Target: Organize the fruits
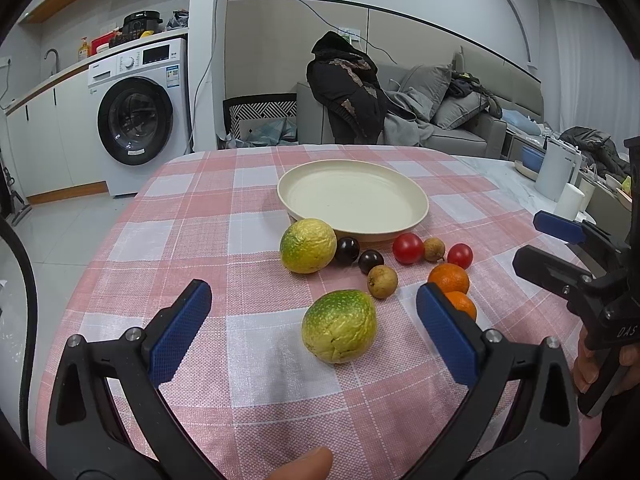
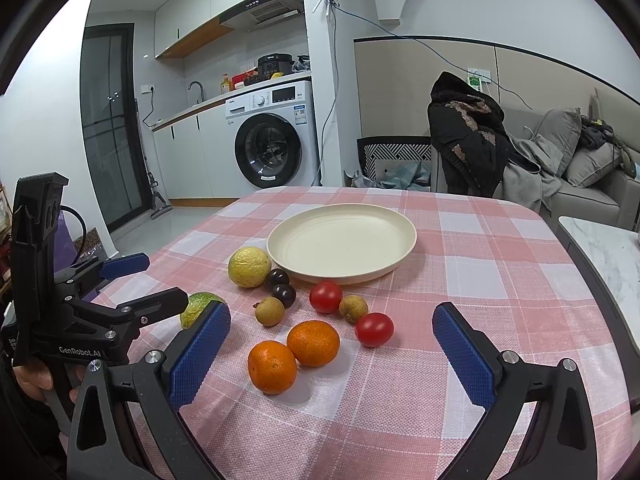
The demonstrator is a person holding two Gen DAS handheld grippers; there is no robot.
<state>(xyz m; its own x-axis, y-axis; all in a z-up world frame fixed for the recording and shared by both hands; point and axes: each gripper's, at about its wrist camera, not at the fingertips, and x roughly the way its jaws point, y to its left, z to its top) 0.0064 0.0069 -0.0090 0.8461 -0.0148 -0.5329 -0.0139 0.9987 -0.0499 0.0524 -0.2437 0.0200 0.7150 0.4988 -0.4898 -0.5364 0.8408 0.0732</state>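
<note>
An empty cream plate [image 1: 308, 204] [image 2: 288, 256] sits on the pink checked tablecloth. In front of it lie two yellow-green fruits [image 1: 339, 331] [image 1: 307, 245], two dark plums [image 1: 347, 250], two red tomatoes [image 1: 407, 248], two brown longans [image 1: 382, 281] and two oranges [image 2: 272, 366] [image 2: 313, 343]. My left gripper [image 1: 314, 312] is open, its fingers on either side of the near yellow-green fruit, not touching it. My right gripper [image 2: 332, 334] is open and empty, low over the table, with the oranges and a tomato [image 2: 374, 329] between its fingers.
The table's round edge drops off at the left to a tiled floor. A washing machine [image 2: 272, 144] stands behind. A sofa with a dark coat [image 2: 468, 136] is at the back right. A marble counter with white containers [image 1: 554, 172] adjoins the table on the right.
</note>
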